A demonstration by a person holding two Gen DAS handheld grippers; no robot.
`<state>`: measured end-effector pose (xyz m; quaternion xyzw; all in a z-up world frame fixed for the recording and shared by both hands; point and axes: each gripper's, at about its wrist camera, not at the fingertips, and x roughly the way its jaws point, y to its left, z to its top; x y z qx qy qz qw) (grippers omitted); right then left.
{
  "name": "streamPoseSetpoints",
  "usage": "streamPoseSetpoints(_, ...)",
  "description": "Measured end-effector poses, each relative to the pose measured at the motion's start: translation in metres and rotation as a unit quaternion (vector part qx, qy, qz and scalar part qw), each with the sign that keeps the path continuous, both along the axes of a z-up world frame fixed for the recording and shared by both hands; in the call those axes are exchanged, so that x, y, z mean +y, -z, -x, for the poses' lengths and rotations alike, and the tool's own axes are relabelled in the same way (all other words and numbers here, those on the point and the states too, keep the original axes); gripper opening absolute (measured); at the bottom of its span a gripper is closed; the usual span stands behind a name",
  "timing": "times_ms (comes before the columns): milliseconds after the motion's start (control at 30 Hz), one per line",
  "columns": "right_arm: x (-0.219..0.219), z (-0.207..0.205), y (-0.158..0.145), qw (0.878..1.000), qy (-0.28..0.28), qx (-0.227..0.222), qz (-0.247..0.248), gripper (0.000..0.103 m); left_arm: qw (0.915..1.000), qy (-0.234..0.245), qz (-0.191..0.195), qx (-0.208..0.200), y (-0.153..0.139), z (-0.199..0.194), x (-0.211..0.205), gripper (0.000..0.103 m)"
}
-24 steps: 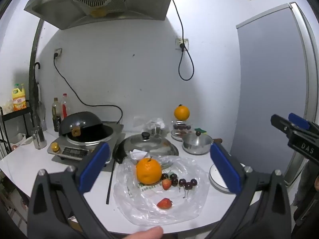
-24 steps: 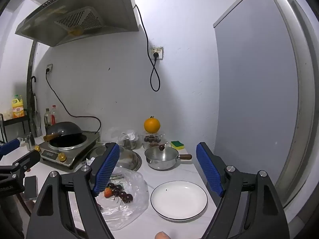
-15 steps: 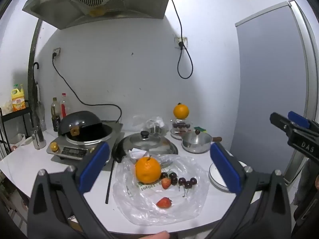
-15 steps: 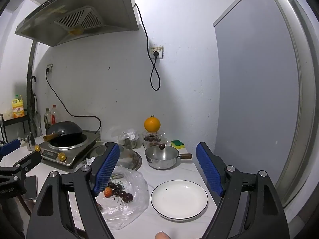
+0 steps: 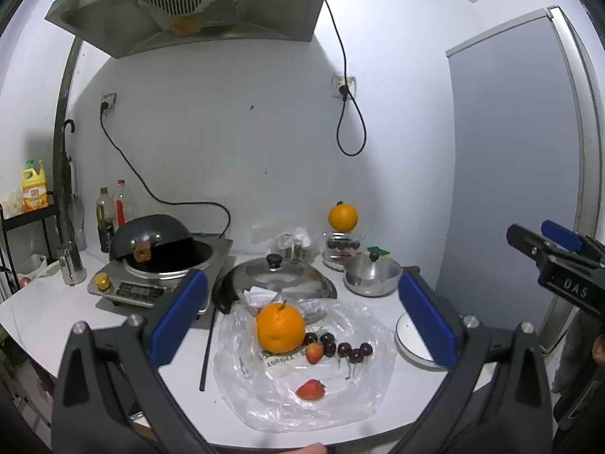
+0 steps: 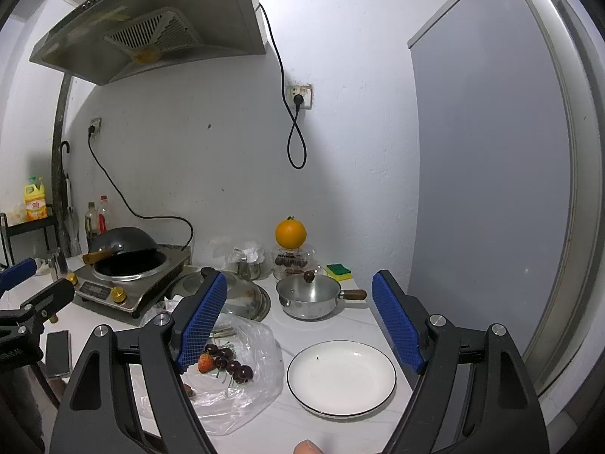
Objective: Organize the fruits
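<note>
An orange [image 5: 280,327] sits on a clear plastic bag [image 5: 264,401] on the white counter, with two strawberries [image 5: 311,389] and several dark cherries [image 5: 342,348] beside it. The cherries also show in the right wrist view [image 6: 230,363]. A white plate [image 6: 341,376] with a dark rim lies to the right of the bag. My left gripper [image 5: 298,319] is open and empty, held above and in front of the bag. My right gripper [image 6: 298,323] is open and empty, held above the plate. A second orange [image 5: 342,217] rests on a glass jar at the back.
An induction cooker with a black wok [image 5: 159,249] stands at the back left. A glass pan lid [image 5: 278,274] and a small steel pot [image 6: 308,297] sit behind the bag. A dark chopstick [image 5: 207,344] lies left of the bag. A grey fridge [image 6: 491,189] stands on the right.
Both grippers have shifted only slightly. Nothing has been taken hold of or let go.
</note>
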<state>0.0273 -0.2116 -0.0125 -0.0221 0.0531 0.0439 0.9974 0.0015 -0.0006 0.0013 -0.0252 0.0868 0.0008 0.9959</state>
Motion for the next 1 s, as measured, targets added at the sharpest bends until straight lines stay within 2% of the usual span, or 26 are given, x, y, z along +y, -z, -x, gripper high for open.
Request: streamPoseSetpoints(1000, 0.0048, -0.0062, 0.0072, 1.000, -0.006, 0.008, 0.007, 0.082, 1.0000, -0.005, 0.006, -0.004, 0.0035, 0.0011, 0.0060, 0.102)
